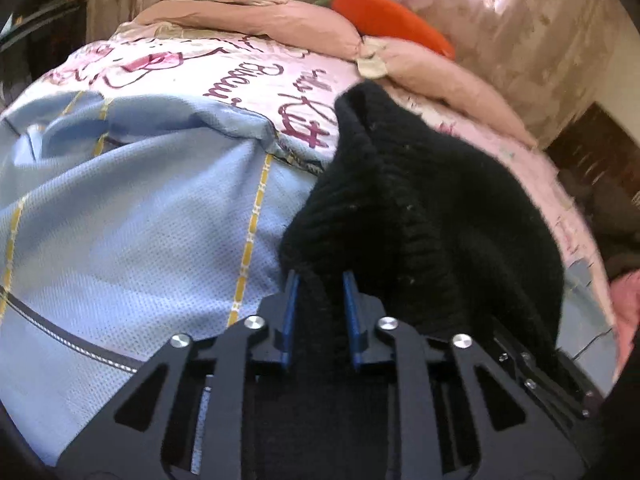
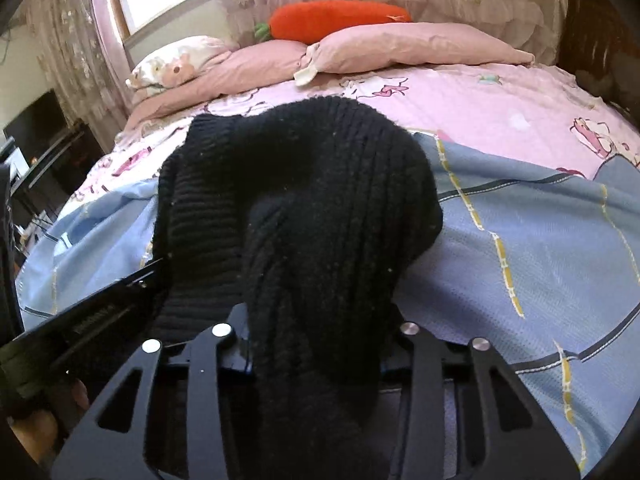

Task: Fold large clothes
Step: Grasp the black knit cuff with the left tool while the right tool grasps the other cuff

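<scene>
- Left gripper (image 1: 320, 280) jaws clamped on black sweater (image 1: 420, 208) edge.
- Right gripper (image 2: 316, 344) jaws pinch thick sweater fold; fingertips hidden.
- Blue sheet (image 1: 140, 220) underneath; carrot (image 2: 336, 20) at 12 o'clock.

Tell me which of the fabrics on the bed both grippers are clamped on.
The black ribbed knit sweater. The left gripper and right gripper both pinch it; the light blue checked sheet lies underneath, ungripped.

Black claws with blue pads

Left claw (image 1: 320, 280) and right claw (image 2: 316, 344): matte black slotted linkages, round silver pivot screws.
</scene>
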Motion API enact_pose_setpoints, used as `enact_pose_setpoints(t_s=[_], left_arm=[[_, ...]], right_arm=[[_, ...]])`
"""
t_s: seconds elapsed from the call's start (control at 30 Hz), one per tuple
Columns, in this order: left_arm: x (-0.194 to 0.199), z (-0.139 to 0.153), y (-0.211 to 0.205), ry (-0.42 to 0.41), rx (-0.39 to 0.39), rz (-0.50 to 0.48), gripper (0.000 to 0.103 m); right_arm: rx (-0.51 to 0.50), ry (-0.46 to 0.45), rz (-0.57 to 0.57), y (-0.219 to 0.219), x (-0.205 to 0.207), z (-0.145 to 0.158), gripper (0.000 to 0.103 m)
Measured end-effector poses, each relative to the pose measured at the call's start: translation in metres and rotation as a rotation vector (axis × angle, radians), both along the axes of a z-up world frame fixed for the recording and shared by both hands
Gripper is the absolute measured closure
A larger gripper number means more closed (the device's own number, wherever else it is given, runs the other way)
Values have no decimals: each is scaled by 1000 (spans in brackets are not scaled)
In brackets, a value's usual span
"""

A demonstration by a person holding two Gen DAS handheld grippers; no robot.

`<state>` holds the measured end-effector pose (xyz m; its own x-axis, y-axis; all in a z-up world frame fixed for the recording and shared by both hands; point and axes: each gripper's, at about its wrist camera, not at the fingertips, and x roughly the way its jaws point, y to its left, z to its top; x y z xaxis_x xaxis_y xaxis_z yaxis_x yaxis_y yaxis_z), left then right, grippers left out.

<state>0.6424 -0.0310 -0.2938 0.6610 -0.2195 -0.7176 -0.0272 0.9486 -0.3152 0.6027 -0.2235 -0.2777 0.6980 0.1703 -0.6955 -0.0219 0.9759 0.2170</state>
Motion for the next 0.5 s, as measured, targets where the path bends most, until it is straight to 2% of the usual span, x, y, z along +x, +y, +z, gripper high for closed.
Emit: enact_pose_setpoints(t_s=[0.1,0.27,0.37,0.43,0.5], left_arm=[[-5,4,2,-41,-40,-10,90],[-20,21,2,-96,-44,-24,92],[-39,44,-5,-144,1,-70,92],[-54,62,-4,-157,-35,-90,92],[-73,78,-4,-161,-76,-107,92]], right_arm=[[25,-15,-3,-3,-2,0,72],[58,-23,-20,-11,-14,5,78],[-38,-56,-17,-5,-31,24,80],[-87,-73,-9,-3,-46,43,80],[-56,-71,-19,-9,-63,58,80]])
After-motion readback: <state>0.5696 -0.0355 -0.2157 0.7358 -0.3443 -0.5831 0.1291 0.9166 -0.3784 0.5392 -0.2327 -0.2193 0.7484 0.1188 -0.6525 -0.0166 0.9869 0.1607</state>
